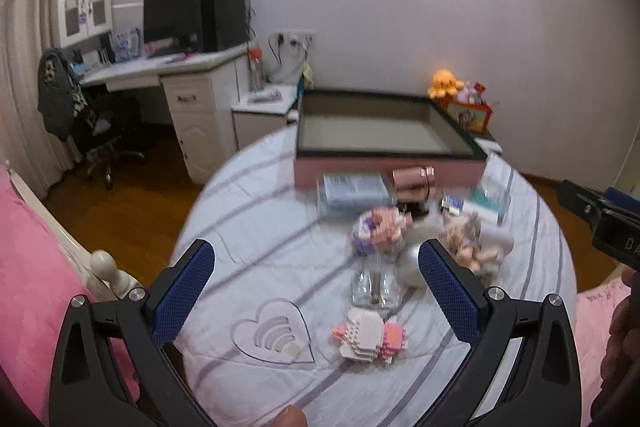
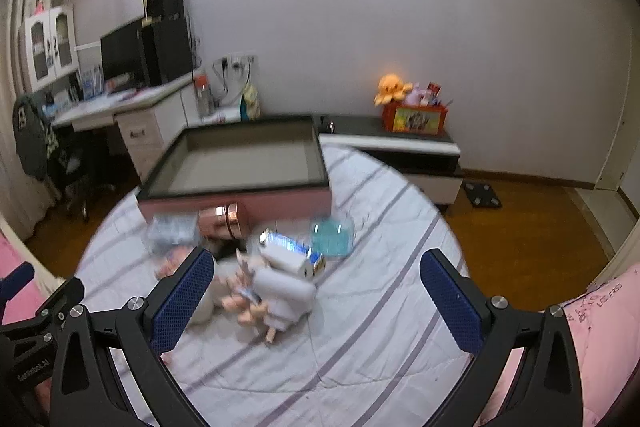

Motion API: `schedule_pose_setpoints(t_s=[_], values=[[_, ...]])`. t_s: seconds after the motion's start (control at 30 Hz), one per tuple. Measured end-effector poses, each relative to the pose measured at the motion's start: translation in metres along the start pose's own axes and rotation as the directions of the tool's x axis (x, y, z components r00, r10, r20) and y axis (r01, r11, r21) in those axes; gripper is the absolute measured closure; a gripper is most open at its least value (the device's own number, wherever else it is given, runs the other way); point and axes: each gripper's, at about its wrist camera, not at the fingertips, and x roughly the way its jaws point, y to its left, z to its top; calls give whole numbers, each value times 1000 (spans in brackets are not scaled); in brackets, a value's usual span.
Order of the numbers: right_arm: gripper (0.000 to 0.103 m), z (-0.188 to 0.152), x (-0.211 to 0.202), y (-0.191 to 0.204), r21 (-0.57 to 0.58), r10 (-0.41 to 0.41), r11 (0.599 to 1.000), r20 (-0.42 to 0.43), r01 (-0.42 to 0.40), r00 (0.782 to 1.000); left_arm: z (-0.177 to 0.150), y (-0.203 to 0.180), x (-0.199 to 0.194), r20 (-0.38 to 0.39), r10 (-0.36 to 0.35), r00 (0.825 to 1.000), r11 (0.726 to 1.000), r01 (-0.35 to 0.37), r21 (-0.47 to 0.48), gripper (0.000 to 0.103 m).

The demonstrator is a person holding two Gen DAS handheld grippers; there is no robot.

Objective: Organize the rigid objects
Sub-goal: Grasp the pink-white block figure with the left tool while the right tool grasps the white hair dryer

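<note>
ahead of my right gripper (image 2: 316, 301), spread wide and empty, the white charger (image 2: 286, 293) lies between its fingers, nearer than to my left gripper (image 1: 316, 301), also spread; pink tray (image 2: 240, 199) beyond.

Dim indoor light from a ceiling glare at upper left, motion blur smearing the central clutter, and fisheye bending with dark vignetted corners.

A white desk (image 1: 168, 67) against the far wall carries a black monitor (image 1: 172, 13) and a black speaker (image 1: 224, 17). An office chair (image 1: 96, 131) stands before it. An orange plush octopus (image 2: 390, 87) tops a red box (image 2: 414, 119) on a low cabinet (image 2: 400, 143).
</note>
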Motion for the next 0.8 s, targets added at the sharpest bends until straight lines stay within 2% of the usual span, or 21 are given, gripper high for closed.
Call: schedule_pose_setpoints(t_s=[0.3,0.5,0.6,0.67,0.8], values=[[0,-39,44,5,-25,37,999,-148,-41,988,-48,-19,33,-126,-32,991,998,38,49,0],[0,-46,55,3,-18,48,998,-173,-52,984,-59,-22,50,-176,-22,984,998,32,58,0],[0,-46,59,3,-12,56,998,-179,-59,982,-58,-21,62,-199,-44,979,998,53,41,0],[0,-46,61,2,-6,57,998,-176,-59,983,-57,-20,66,-211,-66,975,997,74,30,4],[0,-44,66,-5,18,60,998,-181,-58,982,-57,-21,70,-226,-137,964,990,141,1,25]])
